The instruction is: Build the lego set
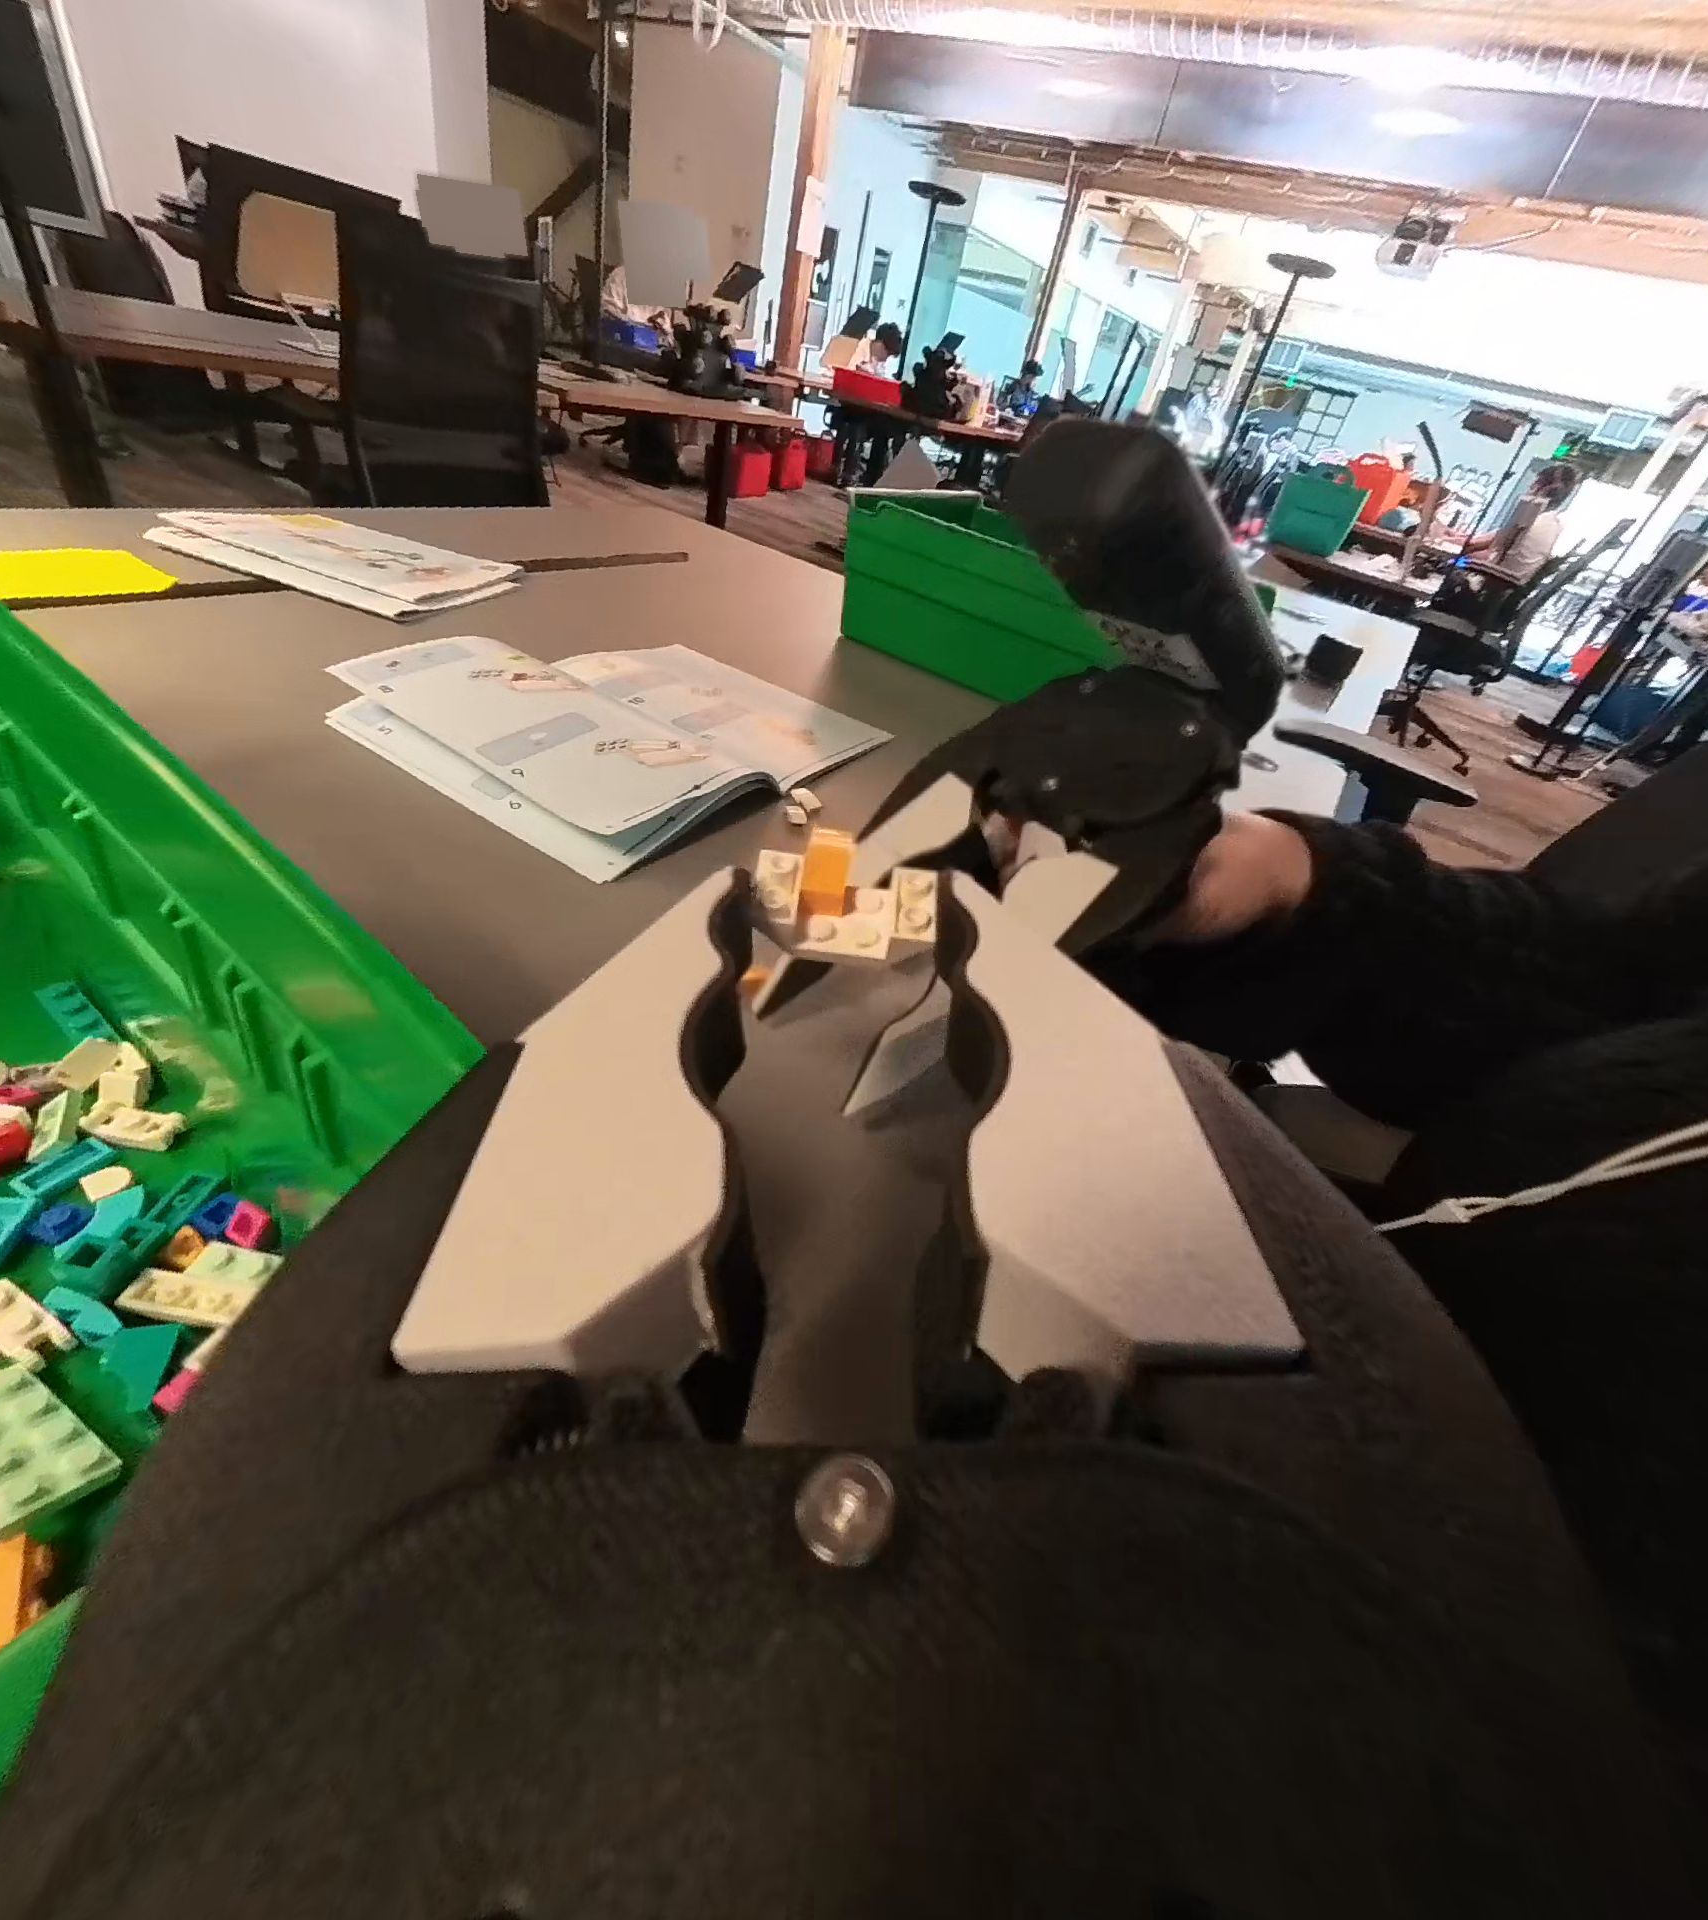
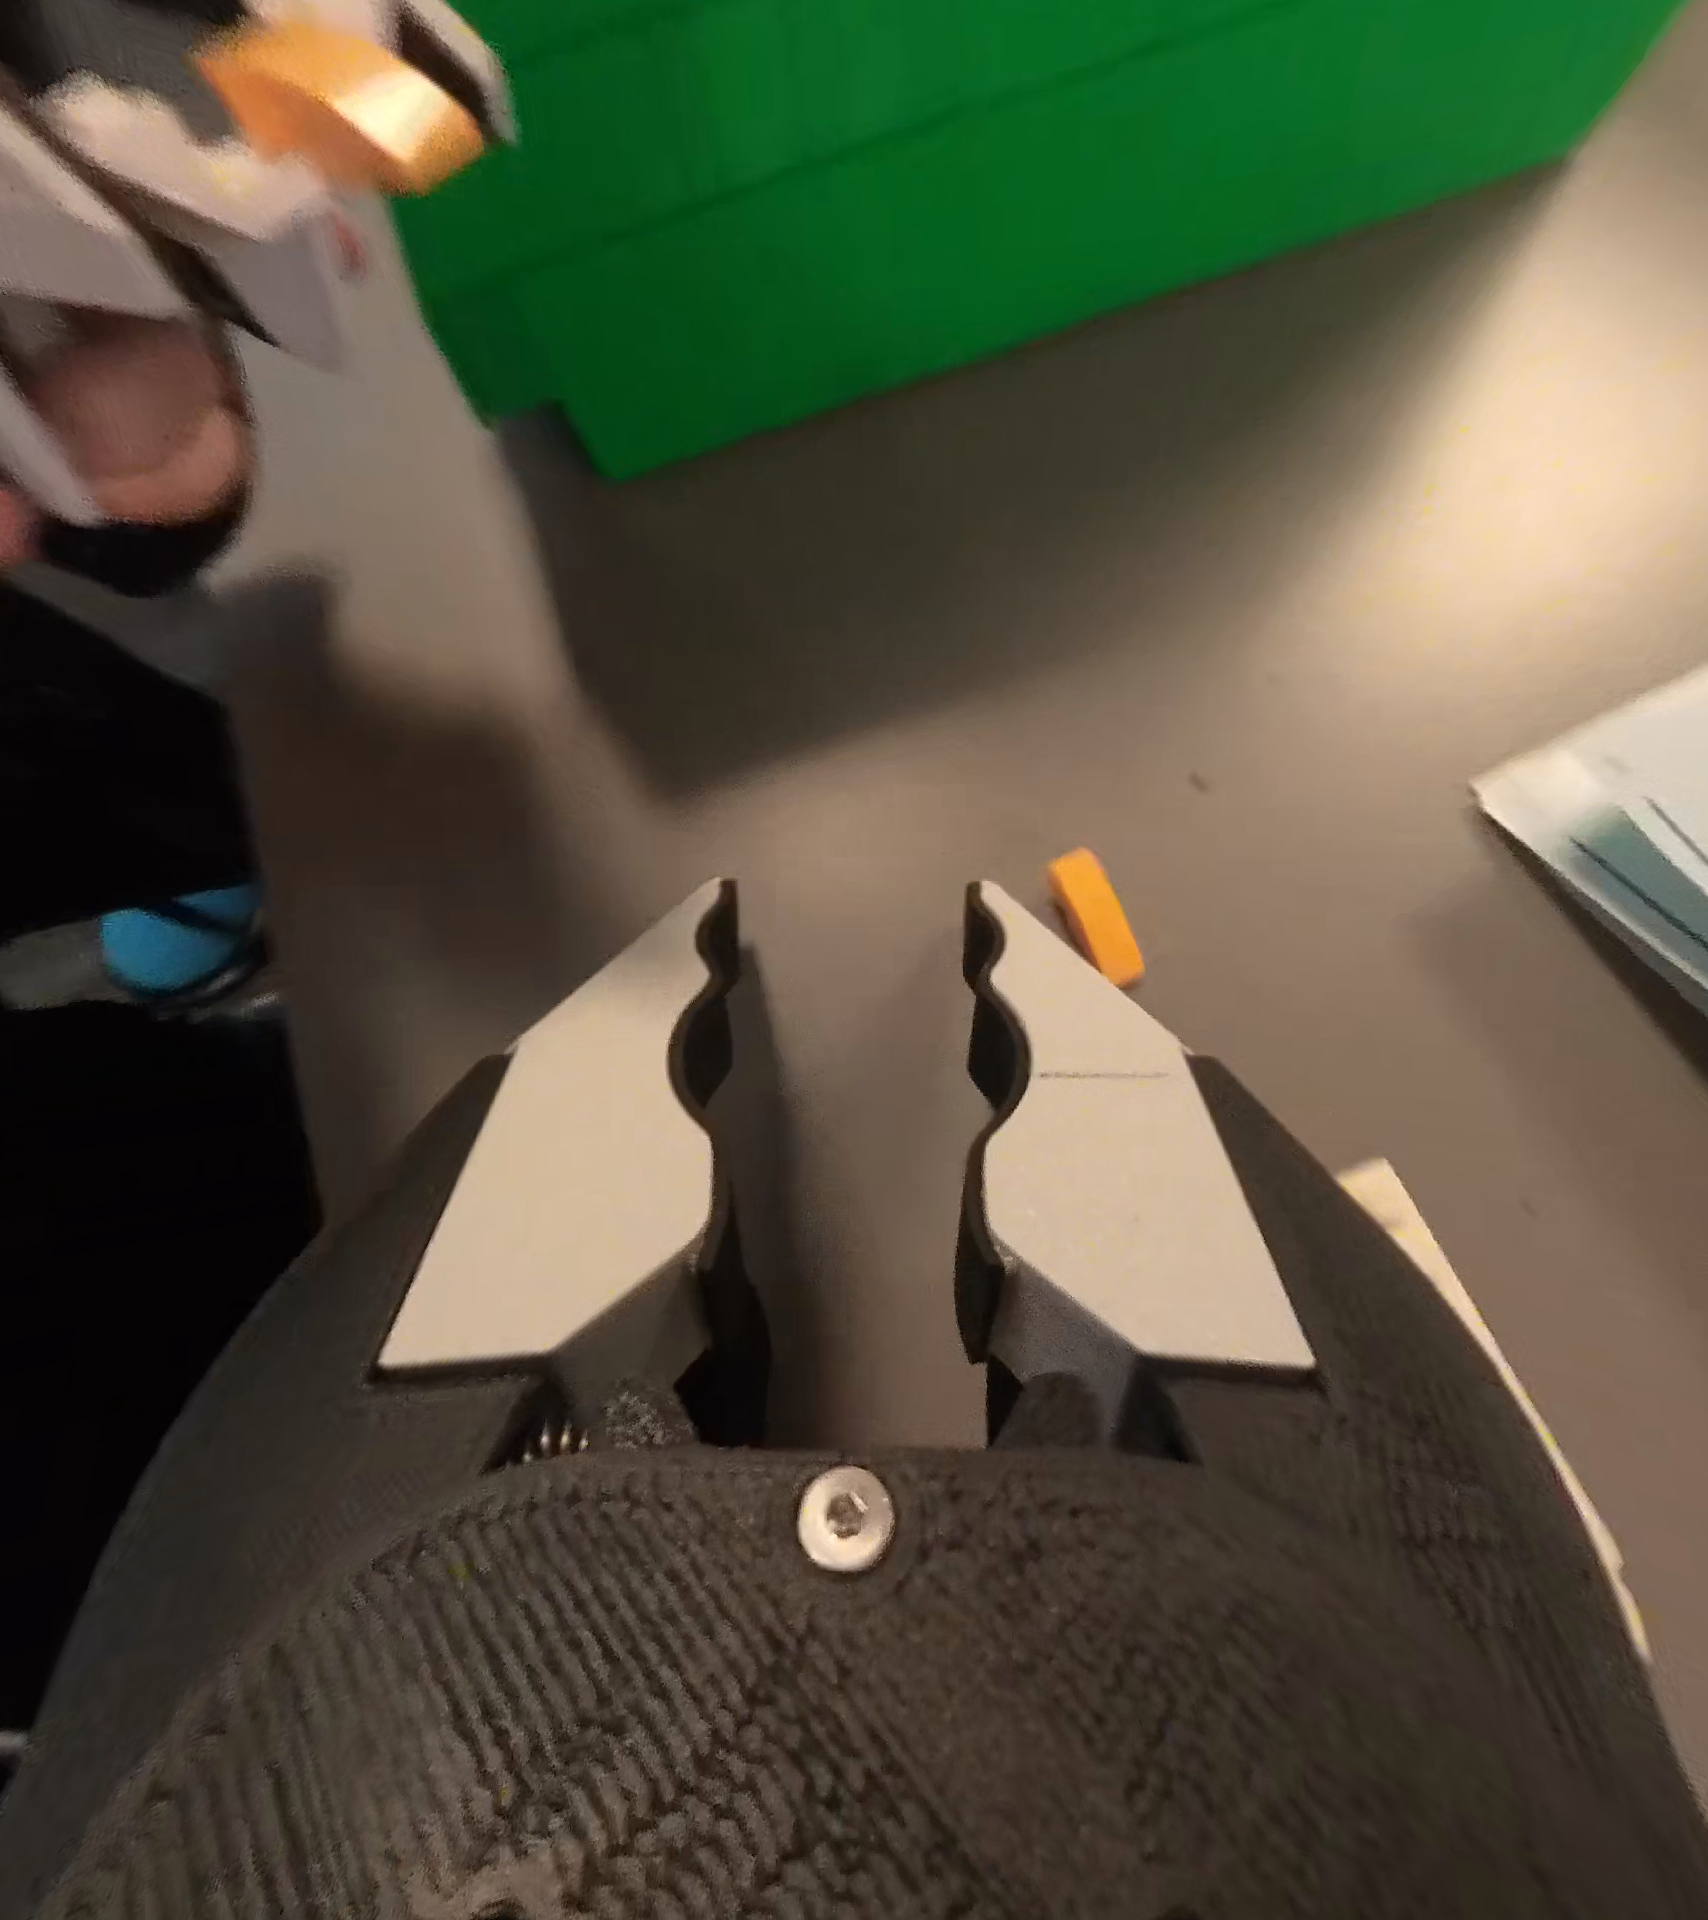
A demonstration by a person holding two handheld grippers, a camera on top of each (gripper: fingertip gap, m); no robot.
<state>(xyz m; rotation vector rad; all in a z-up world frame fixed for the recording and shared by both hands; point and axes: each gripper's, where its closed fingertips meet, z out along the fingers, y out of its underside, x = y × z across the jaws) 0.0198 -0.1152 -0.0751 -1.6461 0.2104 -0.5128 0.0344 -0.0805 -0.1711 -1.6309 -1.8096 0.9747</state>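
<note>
My left gripper is shut on a small white plate assembly with an orange brick standing on it, held above the grey table. It also shows blurred at the top left of the right wrist view, with the orange brick. My right gripper is open and empty, low over the table. A small orange curved piece lies on the table just right of its right fingertip. In the left wrist view the right gripper's tips show below the assembly, beside that orange piece.
A green bin of loose bricks stands at the left. An open instruction booklet lies ahead, with a small white piece by it. A second green bin is behind. More booklets lie at the far edge. My right fingertips sit around 11 centimeters from my left ones.
</note>
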